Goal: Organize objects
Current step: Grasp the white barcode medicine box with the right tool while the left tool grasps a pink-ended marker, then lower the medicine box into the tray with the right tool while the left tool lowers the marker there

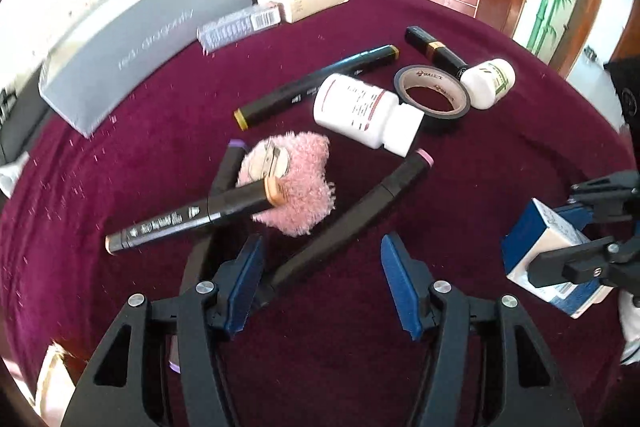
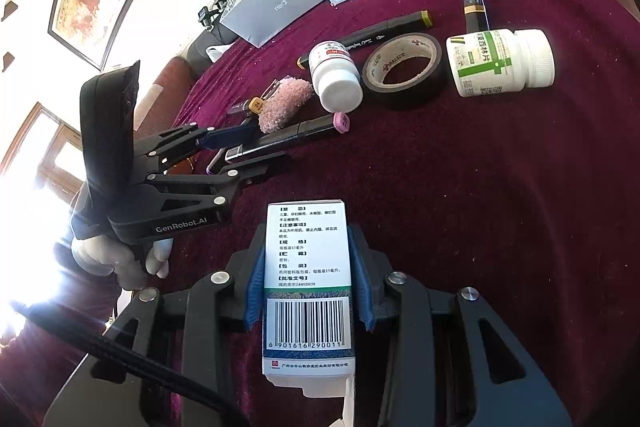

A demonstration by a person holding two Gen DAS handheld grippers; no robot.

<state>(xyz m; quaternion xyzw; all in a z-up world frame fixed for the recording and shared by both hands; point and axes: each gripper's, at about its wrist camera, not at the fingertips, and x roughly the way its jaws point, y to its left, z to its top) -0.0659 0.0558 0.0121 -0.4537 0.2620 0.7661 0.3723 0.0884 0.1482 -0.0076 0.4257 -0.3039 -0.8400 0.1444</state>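
Two grippers work over the bench (image 1: 520, 147). Left gripper (image 1: 320, 267) has its fingers about half open, empty, by the pink-tipped marker (image 1: 360, 207). Right gripper (image 2: 308, 287) has its fingers clamped on a box (image 2: 308, 267).

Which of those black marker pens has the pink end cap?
The pink-capped marker, lying alone beside the fluffy pink puff. The others' visible caps are orange, purple or olive-yellow.

Blue-white medicine box (image 2: 308, 287) in right gripper (image 2: 308, 291), markers (image 1: 344, 223), bottles (image 1: 366, 111) on cloth
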